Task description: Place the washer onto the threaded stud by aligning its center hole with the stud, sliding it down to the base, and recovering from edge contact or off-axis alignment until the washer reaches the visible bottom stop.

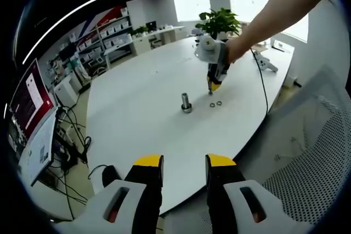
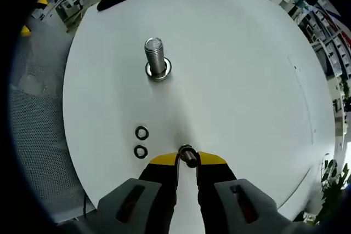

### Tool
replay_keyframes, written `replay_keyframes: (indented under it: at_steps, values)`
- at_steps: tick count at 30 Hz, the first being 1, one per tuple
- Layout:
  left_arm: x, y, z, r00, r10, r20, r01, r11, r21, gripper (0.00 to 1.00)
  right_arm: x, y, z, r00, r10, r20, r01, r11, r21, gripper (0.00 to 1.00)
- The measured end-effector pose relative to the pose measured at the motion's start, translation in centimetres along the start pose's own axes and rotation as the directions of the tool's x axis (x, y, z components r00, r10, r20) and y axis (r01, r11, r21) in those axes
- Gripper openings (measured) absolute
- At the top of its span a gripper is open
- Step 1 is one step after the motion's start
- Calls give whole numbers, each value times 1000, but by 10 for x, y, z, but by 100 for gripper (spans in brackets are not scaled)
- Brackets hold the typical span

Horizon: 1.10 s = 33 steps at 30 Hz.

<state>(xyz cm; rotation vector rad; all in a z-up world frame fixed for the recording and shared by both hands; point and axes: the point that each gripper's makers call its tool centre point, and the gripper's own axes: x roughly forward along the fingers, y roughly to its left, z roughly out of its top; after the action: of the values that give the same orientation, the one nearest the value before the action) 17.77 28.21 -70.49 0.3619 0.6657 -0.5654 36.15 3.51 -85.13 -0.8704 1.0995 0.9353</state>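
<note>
Washer (image 2: 187, 155) is pinched edge-on between the yellow tips of the right gripper (image 2: 188, 159), held low over the white tabletop (image 2: 247, 80) and well short of the threaded stud (image 2: 156, 57). Stud stands upright on its base, one washer-like ring already seated at the bottom. Two spare washers (image 2: 141, 141) lie flat on the tabletop just left of the right gripper's tips, side by side, apart from each other. In the left gripper view the left gripper (image 1: 184, 161) hangs off the near tabletop edge, jaws spread, nothing between them; the right gripper is seen beyond the stud, held by a hand (image 1: 237, 49). Potted plant (image 1: 219, 23) at the far end.
</note>
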Motion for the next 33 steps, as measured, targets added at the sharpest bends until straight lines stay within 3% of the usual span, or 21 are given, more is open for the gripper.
replay_keyframes:
  at_steps: [19,26,33]
  values:
    - [1,2,-3,1000,9,-15,-9,1000,-10,28,10,4,-6,1000,-6,12,6,999,31,19]
    - [1,5,-4,1000,19,-21,-19,1000,-17,28,-1,6,-15,1000,-14,25,13,998,60,20]
    - [1,6,-5,999,28,-24,-28,999,-18,28,-10,17,-25,998,-11,66,2,990,144,22]
